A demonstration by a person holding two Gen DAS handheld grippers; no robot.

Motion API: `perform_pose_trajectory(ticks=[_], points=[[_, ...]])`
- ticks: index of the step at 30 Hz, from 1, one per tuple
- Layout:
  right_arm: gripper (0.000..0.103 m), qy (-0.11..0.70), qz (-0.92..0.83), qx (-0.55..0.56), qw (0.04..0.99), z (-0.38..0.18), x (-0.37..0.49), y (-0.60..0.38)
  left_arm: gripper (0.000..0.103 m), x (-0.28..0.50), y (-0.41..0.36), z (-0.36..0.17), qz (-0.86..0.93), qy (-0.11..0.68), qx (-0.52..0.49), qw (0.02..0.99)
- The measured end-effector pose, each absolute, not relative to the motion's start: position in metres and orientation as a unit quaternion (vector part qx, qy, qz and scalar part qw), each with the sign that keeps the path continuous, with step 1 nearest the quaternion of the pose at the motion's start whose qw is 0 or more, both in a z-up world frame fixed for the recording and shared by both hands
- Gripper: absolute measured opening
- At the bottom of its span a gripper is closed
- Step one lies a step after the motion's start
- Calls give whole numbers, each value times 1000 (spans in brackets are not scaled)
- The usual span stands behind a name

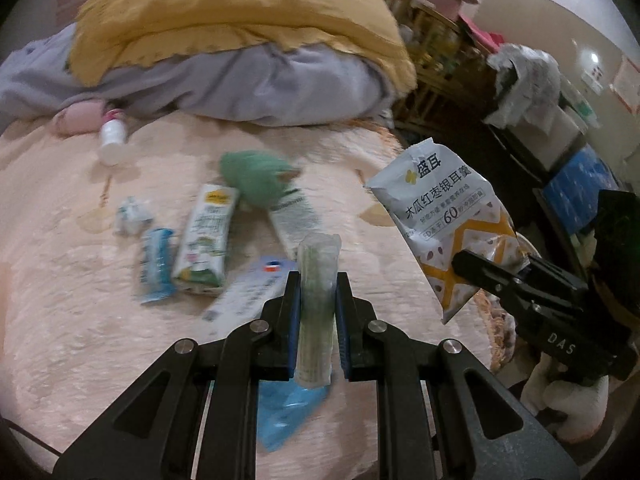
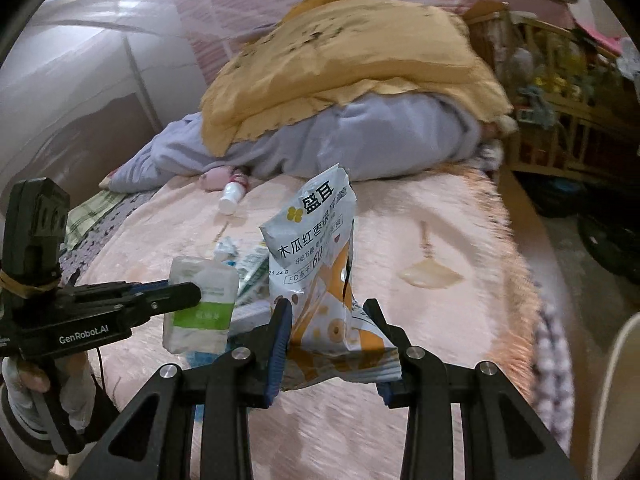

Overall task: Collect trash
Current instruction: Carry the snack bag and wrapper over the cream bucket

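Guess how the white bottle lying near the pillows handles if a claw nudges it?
The white bottle lies on its side, so it probably rolls. The plush pink blanket likely damps that. Its smooth, round plastic body may slip in a pinch.

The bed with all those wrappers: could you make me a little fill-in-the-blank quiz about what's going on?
1. The right gripper holds a torn snack bag printed with the number ____.
2. The left gripper is shut on a clear pouch with a ____ band.
3. The white bottle near the pillows is ____ on the blanket.

Missing words: 60; green; lying
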State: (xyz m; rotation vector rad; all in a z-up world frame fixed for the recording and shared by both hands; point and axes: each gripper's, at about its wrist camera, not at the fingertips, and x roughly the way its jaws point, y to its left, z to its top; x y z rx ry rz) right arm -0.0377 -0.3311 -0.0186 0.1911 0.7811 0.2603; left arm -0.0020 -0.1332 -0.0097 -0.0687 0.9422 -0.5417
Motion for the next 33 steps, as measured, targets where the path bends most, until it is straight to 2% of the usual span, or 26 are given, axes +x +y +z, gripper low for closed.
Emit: perform_pose_trajectory(ticks=[17,33], points=[[35,369,16,135,919,-21,-102,-453,13,-24,-266,-1,-338,441,22,832],[35,373,-108,193,901,-41,-157,-568,13,-38,-395,-6,-423,458,26,781]])
